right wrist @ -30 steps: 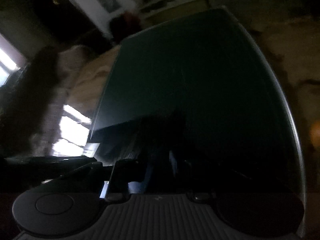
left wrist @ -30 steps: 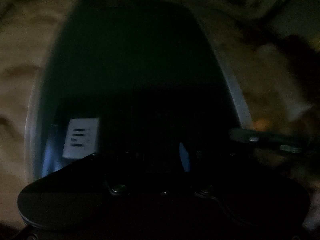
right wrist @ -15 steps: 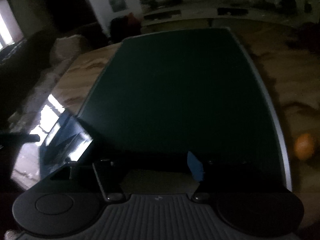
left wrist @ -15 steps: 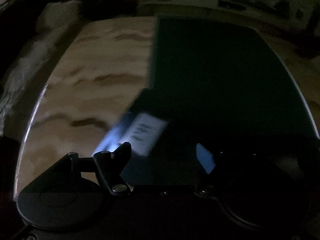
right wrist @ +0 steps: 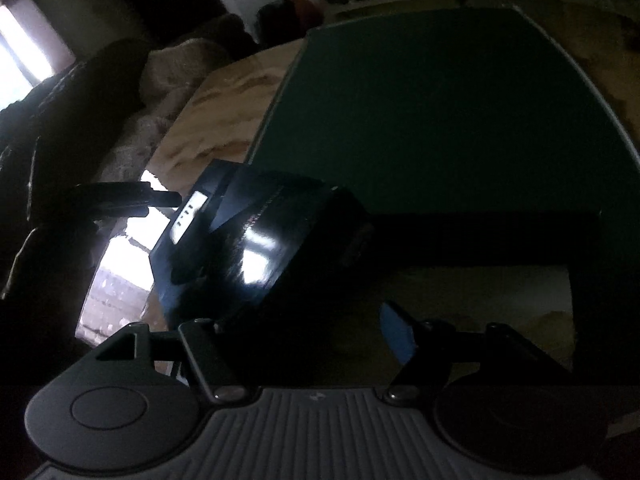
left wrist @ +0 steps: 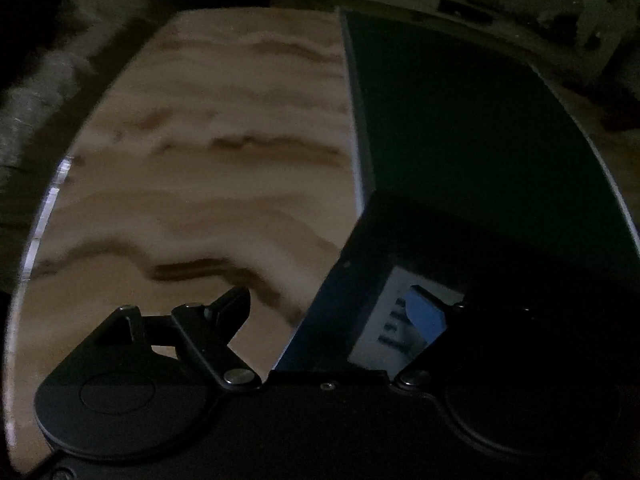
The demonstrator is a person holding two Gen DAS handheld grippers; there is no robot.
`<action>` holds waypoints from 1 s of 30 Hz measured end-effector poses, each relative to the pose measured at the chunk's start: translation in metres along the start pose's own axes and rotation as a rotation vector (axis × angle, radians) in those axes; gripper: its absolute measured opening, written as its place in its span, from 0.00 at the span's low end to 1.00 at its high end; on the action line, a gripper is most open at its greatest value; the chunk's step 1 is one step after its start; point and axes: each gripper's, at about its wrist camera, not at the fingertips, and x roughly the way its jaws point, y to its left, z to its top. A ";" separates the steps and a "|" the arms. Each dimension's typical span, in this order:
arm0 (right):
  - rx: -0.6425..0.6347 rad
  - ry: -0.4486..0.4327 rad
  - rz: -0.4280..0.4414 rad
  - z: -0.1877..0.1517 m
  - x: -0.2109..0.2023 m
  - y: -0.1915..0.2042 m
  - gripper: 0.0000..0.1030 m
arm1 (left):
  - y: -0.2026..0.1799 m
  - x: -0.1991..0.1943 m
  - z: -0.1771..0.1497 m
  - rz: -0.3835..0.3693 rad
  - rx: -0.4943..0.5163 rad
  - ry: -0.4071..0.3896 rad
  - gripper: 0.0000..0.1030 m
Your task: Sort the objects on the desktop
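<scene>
Hovering low over the desk (left wrist: 192, 168), both tongs stand apart with nothing clamped; lighting is dim and both views are murky.

Left tongs (left wrist: 336, 320): jaws have just been opening and now sit wide. Left finger (left wrist: 224, 320) is over bare wood-grain desk, right finger with its blue pad (left wrist: 426, 316) is over the end face of the dark box (left wrist: 352, 292). That box lies between the 2 fingers, but the left finger is clearly apart from it; whether the blue pad touches the white label (left wrist: 384, 320) I cannot tell. No squeeze visible, so it reads as released.

Dark box in the right wrist view (right wrist: 260, 240): glossy top catching window glare, white label (right wrist: 188, 216) on its near-left end, tilted corner-on to the camera. It sits at the near-left corner of the green mat (right wrist: 440, 112), partly on the mat and partly on the wood desk. Dark left tongs finger (right wrist: 124, 198) shows just beside the label end.

Right tongs (right wrist: 312, 340): jaws have just been opening, now about half spread. Blue pad (right wrist: 396, 336) on the right finger, dark left finger (right wrist: 208, 356). Box lies ahead and left of the gap, nothing pressed between the pads.

Green mat in the left view (left wrist: 480, 120) fills the right half, lying flat on the desk. Background is blurry clutter, not readable.
</scene>
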 end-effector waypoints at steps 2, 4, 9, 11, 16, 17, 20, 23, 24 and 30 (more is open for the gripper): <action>0.031 0.015 0.023 0.001 0.006 -0.002 0.71 | 0.001 0.008 0.001 -0.040 0.002 0.013 0.83; 0.053 0.024 0.045 0.002 0.013 -0.002 0.71 | 0.003 0.015 -0.001 -0.066 -0.004 0.025 0.83; 0.065 0.030 0.076 -0.008 0.022 0.006 0.71 | 0.013 0.023 -0.005 -0.197 -0.065 0.035 0.74; 0.068 0.029 0.081 -0.011 0.025 0.009 0.72 | 0.013 0.023 -0.007 -0.220 -0.064 0.035 0.73; 0.080 0.001 0.059 -0.010 0.024 0.006 0.74 | 0.003 0.015 -0.013 -0.228 -0.020 0.056 0.73; 0.087 0.002 0.067 -0.009 0.024 0.002 0.74 | -0.001 0.011 -0.015 -0.219 -0.003 0.054 0.73; 0.096 0.002 0.060 -0.008 0.019 -0.006 0.74 | -0.013 -0.004 -0.021 -0.212 0.037 0.047 0.73; 0.108 -0.006 0.046 -0.006 0.011 -0.019 0.74 | -0.028 -0.022 -0.029 -0.223 0.071 0.038 0.73; 0.114 -0.010 0.042 -0.005 0.007 -0.025 0.74 | -0.033 -0.028 -0.031 -0.228 0.081 0.039 0.73; 0.137 -0.034 -0.005 0.000 -0.020 -0.061 0.74 | -0.076 -0.046 -0.049 -0.277 0.097 0.109 0.73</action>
